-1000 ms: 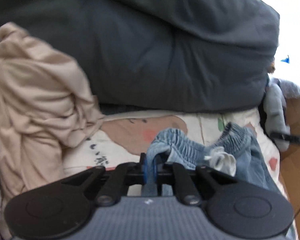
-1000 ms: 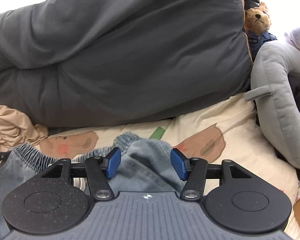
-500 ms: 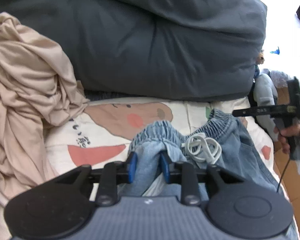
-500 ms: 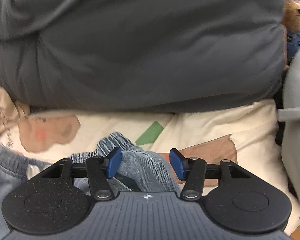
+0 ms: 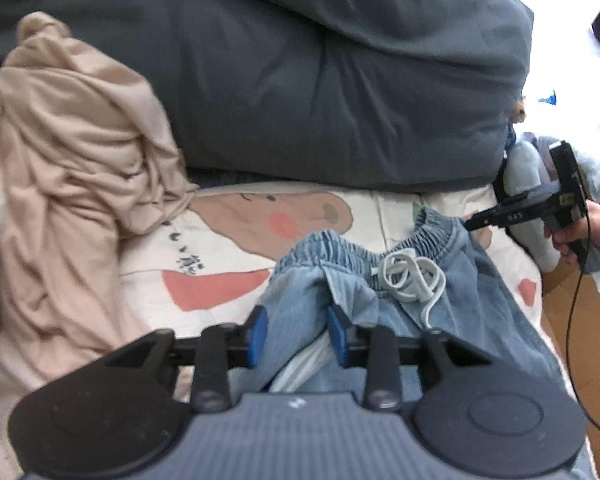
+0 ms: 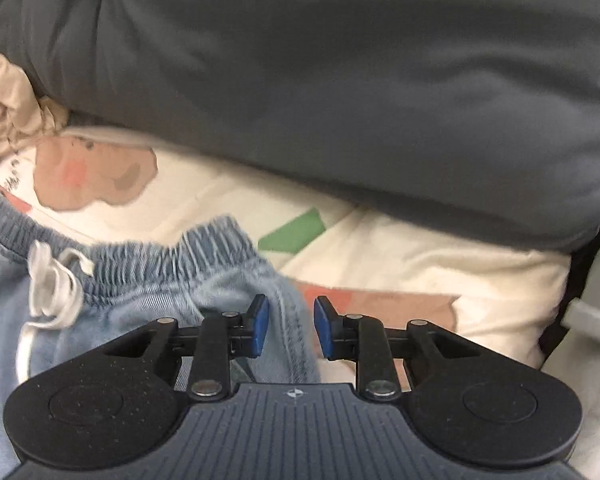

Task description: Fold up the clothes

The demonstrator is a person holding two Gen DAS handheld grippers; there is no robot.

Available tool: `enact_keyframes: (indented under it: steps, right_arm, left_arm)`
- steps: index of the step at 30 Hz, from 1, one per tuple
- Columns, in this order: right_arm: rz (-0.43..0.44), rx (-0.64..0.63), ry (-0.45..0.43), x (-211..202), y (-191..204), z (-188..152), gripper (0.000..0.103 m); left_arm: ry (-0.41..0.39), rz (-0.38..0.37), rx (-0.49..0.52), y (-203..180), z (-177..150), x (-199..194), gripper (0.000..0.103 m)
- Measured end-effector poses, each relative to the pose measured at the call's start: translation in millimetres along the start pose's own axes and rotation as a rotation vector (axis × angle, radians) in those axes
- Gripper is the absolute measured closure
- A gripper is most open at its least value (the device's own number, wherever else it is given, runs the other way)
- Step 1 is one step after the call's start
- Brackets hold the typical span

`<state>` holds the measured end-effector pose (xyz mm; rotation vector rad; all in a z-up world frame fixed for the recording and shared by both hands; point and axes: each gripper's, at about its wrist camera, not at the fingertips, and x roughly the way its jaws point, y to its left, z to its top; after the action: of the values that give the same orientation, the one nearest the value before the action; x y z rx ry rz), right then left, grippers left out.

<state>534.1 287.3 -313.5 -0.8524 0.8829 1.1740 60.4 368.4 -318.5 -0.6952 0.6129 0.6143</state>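
Closest in, the left gripper (image 5: 296, 334) has its blue pads parted by a moderate gap, and a bunched fold of the blue denim shorts (image 5: 460, 312) rises up between them. The cloth fills most of that gap and seems to touch both pads, though I cannot tell whether it is pinched or merely lying there. A strip of white lining shows just under the fold, near the gripper's body.

The right gripper (image 6: 288, 328) is likewise part-open. A stitched edge of the denim shorts (image 6: 148, 292) sits between its pads, nearer the left pad, with bare space on the right side, so nothing is clamped.

A little farther out, the elastic waistband (image 5: 336, 246) is ruffled and humped up on the bed, and the white drawstring (image 5: 410, 278) lies tangled on the denim just behind it. From the left camera, the right gripper's tip (image 5: 484, 220) reaches the far corner of the waistband, with a hand (image 5: 588, 232) gripping its handle at the right edge and a black cable (image 5: 574, 340) trailing down.

The shorts rest on a cream bedsheet (image 5: 228, 240) printed with a cartoon bear. To the left is a crumpled beige garment (image 5: 72, 152), heaped against a big dark grey duvet (image 5: 320, 80) that fills the back of both views. A grey plush toy (image 5: 528, 184) sits at the duvet's right end.
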Motion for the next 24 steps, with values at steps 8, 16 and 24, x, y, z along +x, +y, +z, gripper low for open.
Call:
enact_keyframes:
  steps: [8,16,24]
  right_arm:
    - [0.039,0.103,-0.011,8,-6,13,0.07]
    - [0.012,0.076,0.038,29,4,11,0.07]
    - [0.012,0.038,0.052,27,4,13,0.07]
  left_arm:
    - [-0.047,0.094,-0.109,31,6,-21,0.063]
    - [0.019,0.146,-0.163,35,9,19,0.064]
    - [0.068,0.095,-0.177,23,2,36,0.063]
